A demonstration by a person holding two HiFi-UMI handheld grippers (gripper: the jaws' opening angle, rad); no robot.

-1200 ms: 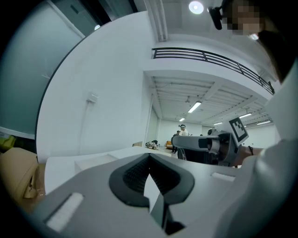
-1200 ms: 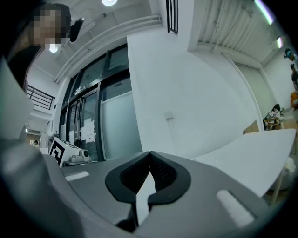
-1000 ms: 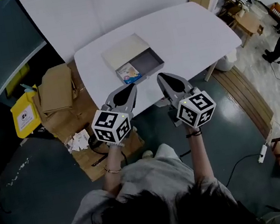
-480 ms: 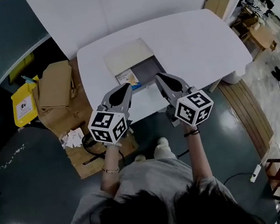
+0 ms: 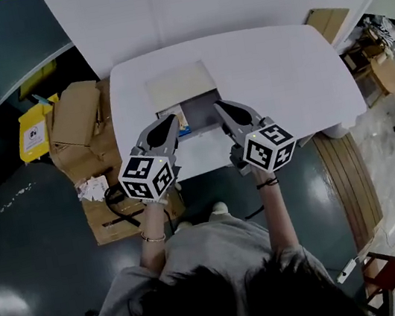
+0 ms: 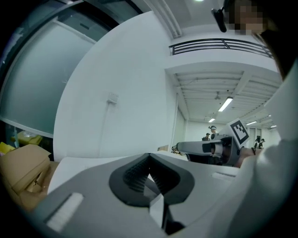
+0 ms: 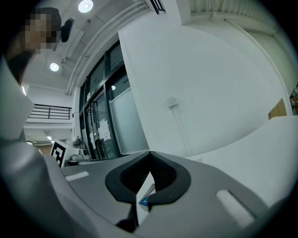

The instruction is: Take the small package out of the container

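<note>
On the white table [image 5: 282, 78] lies the container [image 5: 202, 104], a shallow grey box with its beige lid [image 5: 179, 85] folded back. The small package [image 5: 180, 121], white with blue print, lies in the box's left end, partly hidden behind my left gripper [image 5: 171, 120]. That gripper's tip is over the package, jaws shut and empty [image 6: 149, 158]. My right gripper [image 5: 218, 106] is over the box's near right corner, also shut with nothing held [image 7: 150, 157]. Both point level across the table; each gripper view shows mostly the wall and the other gripper.
Cardboard boxes [image 5: 78, 121] and a yellow bin [image 5: 34, 135] stand left of the table. More cardboard and papers [image 5: 98, 197] lie on the floor by my left arm. Wooden boards [image 5: 345, 173] lie on the floor at the right.
Both grippers have moved forward from the table's near edge until their tips overlap the container. Their jaws stay shut. The package and box have not moved.
</note>
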